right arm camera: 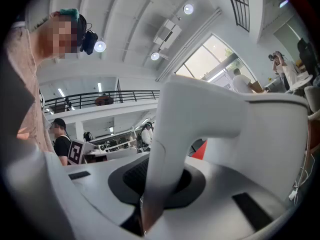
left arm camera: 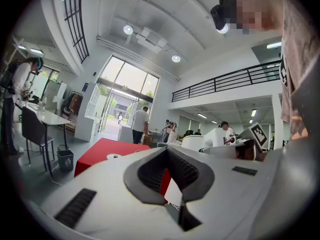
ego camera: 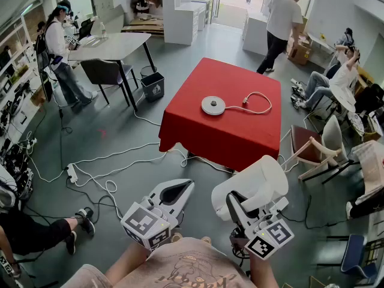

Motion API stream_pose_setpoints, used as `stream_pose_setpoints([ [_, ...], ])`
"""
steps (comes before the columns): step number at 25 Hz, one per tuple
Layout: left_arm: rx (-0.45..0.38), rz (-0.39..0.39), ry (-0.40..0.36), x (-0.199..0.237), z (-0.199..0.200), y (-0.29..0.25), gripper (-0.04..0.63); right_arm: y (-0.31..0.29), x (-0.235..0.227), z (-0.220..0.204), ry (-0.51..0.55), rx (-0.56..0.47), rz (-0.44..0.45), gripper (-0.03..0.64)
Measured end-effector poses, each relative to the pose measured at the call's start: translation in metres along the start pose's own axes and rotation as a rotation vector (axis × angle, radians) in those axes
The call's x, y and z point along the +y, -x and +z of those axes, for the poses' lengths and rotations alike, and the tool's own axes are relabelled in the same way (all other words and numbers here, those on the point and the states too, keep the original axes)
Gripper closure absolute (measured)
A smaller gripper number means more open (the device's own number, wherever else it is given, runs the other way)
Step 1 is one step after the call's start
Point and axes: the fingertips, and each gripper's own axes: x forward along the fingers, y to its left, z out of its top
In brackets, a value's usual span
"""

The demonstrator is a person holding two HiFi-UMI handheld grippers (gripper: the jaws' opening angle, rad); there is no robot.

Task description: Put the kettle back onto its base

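Kettle [ego camera: 258, 182] is off its base, in the air on the carrier's side of the red table [ego camera: 240, 134], short of that table's near edge and roughly upright. Right gripper [ego camera: 235, 207] has it: jaws narrowed onto the kettle's handle [right arm camera: 167, 154], pads pressing both sides. Base [ego camera: 213, 105] sits bare on the red table, left of the table's centre from the carrier's side. Its white cord [ego camera: 270, 105] loops across the cloth to the right of it. Left gripper [ego camera: 183, 189] is level, left of the kettle and also short of the table. Its jaws are together with nothing between them. Grey bin [ego camera: 153, 86] stands just off the table's far left side.
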Motion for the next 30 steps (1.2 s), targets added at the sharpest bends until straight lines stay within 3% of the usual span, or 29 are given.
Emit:
stream_pose_setpoints([
  [14, 0.013, 0.012, -0.005, -0.01, -0.004, -0.011, 0.604, 0.003, -0.006, 0.004, 0.0, 0.024, 0.051, 0.551],
  [30, 0.008, 0.052, -0.013, -0.056, -0.018, -0.042, 0.604, 0.035, -0.035, 0.007, 0.02, 0.047, 0.134, 0.551],
])
